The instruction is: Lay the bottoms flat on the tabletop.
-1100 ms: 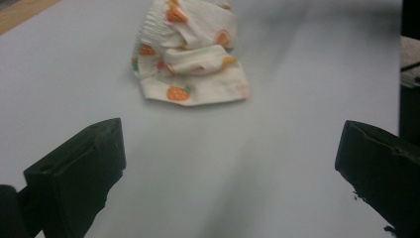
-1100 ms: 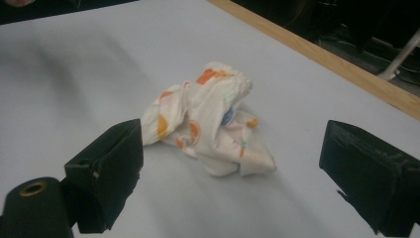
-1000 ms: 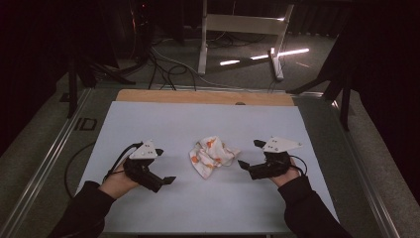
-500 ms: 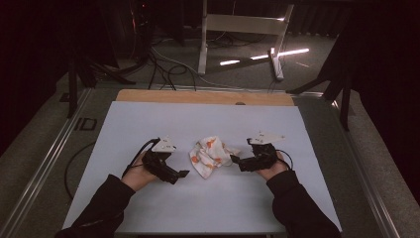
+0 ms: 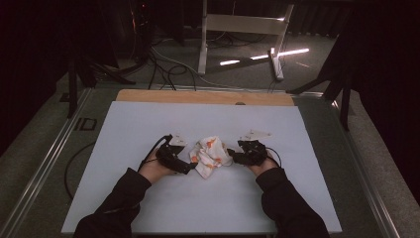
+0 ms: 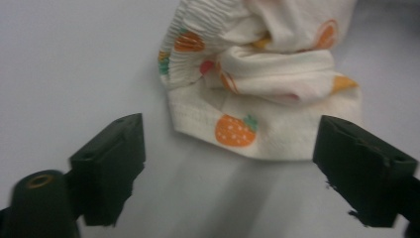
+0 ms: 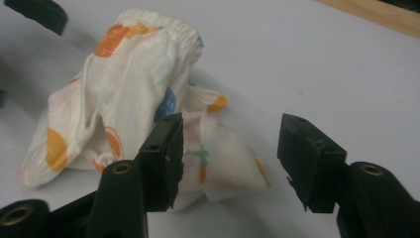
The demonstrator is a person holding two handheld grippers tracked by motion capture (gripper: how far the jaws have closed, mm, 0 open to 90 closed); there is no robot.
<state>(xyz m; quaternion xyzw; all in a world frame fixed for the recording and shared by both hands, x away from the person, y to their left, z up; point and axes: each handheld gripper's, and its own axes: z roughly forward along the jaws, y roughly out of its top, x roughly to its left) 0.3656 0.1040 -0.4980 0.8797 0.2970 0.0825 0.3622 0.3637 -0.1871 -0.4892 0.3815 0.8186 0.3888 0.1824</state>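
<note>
The crumpled garment [image 5: 210, 154], a small white cloth printed with orange fruit and gathered along an elastic edge, lies bunched near the middle of the white bench [image 5: 148, 124], with the left gripper [image 5: 190, 167] just beside it at its 8 o'clock and the right gripper [image 5: 232, 157] at its 3 o'clock. In the left gripper view the fingers [image 6: 111, 158] stand wide apart and have just been closing; the hemmed lower edge of the garment [image 6: 262, 114] lies ahead of them at 12 o'clock, untouched, nothing between the pads. In the right gripper view the fingers [image 7: 163, 158] stand about half apart and have likewise been closing; a fold of the garment [image 7: 138, 109] lies partly in the gap, against or just behind the left pad, and no clamp is made yet. Recommended procedure: advance each gripper low along the bench until a single edge layer, preferably hem or elastic band, sits fully between the pads, then close. Avoid pinching the bunched centre, which would likely lift the whole wad rather than spread it. Draw both corners apart only after both grips are secure. No containers are present on the bench.
</note>
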